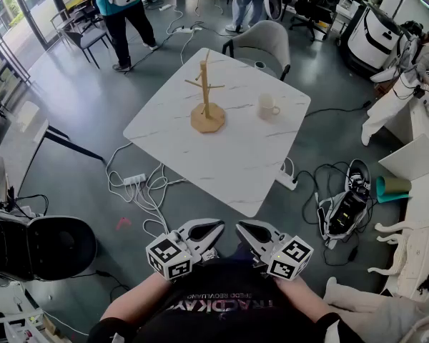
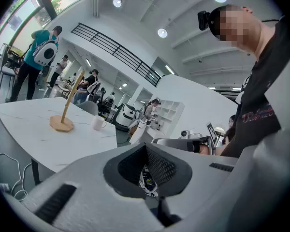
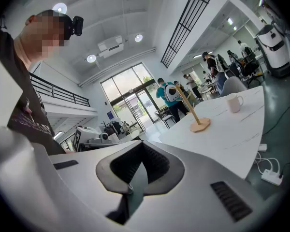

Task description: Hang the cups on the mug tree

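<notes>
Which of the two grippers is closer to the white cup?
The right gripper, at the head view's right: the cup stands right of the mug tree, on that side, farther from the left gripper.

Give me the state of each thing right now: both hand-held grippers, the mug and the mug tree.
Left hand-held gripper: jaws together, empty, held near the person's chest, short of the table.
Right hand-held gripper: jaws together, empty, beside the left one.
Mug: upright on the table, apart from the tree, not hung.
Mug tree: upright on the table, pegs bare.
</notes>
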Demonstrator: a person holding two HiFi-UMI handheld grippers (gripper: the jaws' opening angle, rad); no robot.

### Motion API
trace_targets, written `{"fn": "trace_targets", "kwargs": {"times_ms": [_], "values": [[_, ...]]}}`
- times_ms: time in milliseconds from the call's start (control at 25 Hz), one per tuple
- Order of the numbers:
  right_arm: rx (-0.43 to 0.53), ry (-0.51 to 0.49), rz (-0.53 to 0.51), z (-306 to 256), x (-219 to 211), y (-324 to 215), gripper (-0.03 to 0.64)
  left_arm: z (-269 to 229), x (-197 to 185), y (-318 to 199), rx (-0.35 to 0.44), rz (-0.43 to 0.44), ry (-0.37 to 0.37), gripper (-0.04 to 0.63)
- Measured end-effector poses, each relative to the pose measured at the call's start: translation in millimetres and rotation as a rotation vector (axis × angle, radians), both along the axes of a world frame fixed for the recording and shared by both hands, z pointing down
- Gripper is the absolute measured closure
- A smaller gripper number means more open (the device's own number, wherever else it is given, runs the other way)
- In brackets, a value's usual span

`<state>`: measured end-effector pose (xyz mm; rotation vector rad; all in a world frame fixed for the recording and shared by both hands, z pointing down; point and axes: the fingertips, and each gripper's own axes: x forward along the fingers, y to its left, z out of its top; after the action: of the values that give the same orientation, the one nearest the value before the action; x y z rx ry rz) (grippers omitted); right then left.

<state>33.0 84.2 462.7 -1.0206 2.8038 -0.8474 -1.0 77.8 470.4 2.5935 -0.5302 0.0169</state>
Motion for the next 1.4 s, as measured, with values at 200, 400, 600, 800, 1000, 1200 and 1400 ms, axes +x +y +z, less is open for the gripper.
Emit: {"fn": "trace_targets", "kwargs": {"times_ms": [200,400,600,800,1000,1200,1400], "values": [[0.002,0.003,-0.002,1,0,1,0.607,2,1,1,-0.002,0.000,0.000,0.598],[0.003,-0.025,0.006,-2,4,-2,0.607,1,2,0,-0.007,0.001,0.000,0.598],[0.004,-0.029,0.007,-1,4,-3,0.606,2,3,-1,-0.006,0.007,-0.001,0.598],[0.005,-0.011,0.014,0,7,-5,0.606,2,4,0,-0.006,0.013,-0.004,0.598],[0.014,-0.011,0.032,-3,7,-8,0.607,1,0,2,0.003,0.014,-0.002,0.598],[0.037,-0.002,0.032,-8,-1,-9,0.607,0,-10,4,0.008,0.001,-0.003,0.598],[0.054,0.005,0.041,-12,-2,-14,0.607,-2,-17,0,0.013,-0.016,0.002,0.598]]}}
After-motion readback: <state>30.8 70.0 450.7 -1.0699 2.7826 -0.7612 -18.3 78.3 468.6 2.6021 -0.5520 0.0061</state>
